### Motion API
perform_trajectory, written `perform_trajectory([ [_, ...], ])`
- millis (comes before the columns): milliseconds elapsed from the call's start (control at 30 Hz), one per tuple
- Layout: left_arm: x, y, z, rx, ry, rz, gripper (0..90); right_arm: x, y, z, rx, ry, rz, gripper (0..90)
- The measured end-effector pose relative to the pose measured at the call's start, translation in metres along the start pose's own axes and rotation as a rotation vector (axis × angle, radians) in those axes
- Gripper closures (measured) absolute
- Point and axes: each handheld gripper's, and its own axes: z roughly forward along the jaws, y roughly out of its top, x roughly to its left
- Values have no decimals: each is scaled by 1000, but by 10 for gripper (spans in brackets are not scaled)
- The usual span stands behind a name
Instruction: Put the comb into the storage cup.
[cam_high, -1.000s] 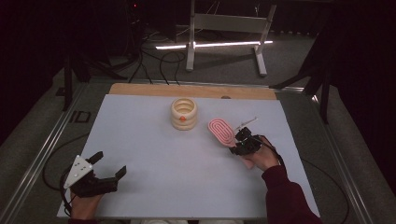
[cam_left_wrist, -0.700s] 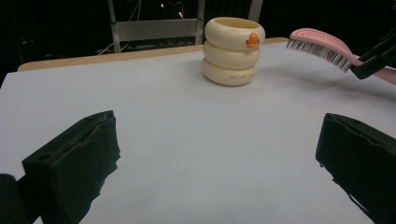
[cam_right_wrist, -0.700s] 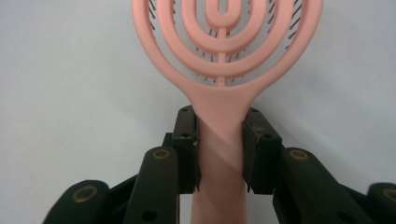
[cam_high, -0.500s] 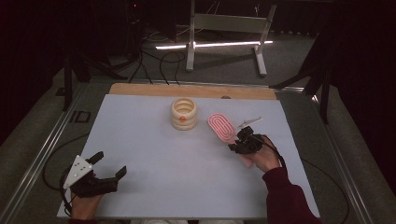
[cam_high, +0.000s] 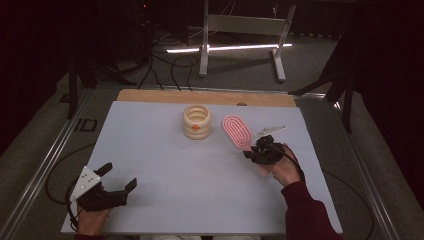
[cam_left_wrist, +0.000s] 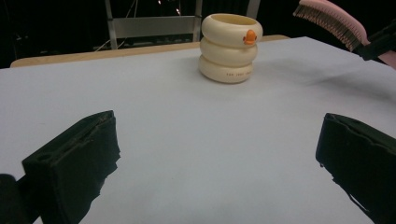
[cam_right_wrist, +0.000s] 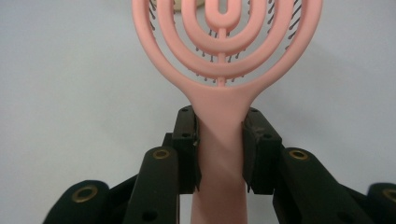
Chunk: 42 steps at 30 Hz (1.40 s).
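The right gripper (cam_high: 261, 151) is clamped on the handle of the pink hairbrush (cam_high: 237, 131), whose head lifts toward eleven o'clock. The cream ringed holder (cam_high: 197, 121) stands just beside it at nine o'clock. The left gripper (cam_high: 116, 184) rests with jaws apart, well away at seven o'clock.
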Motion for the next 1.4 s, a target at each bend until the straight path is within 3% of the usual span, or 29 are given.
perform_trajectory([
  [400,1,5,4,21,-1,-27,3,7,5,-6,-78,8,-12,697],
  [900,-4,21,13,70,16,-8,3,19,15,-17,-167,-2,-37,697],
  [1400,-17,41,28,63,-6,27,3,27,16,-15,-203,2,-47,697],
])
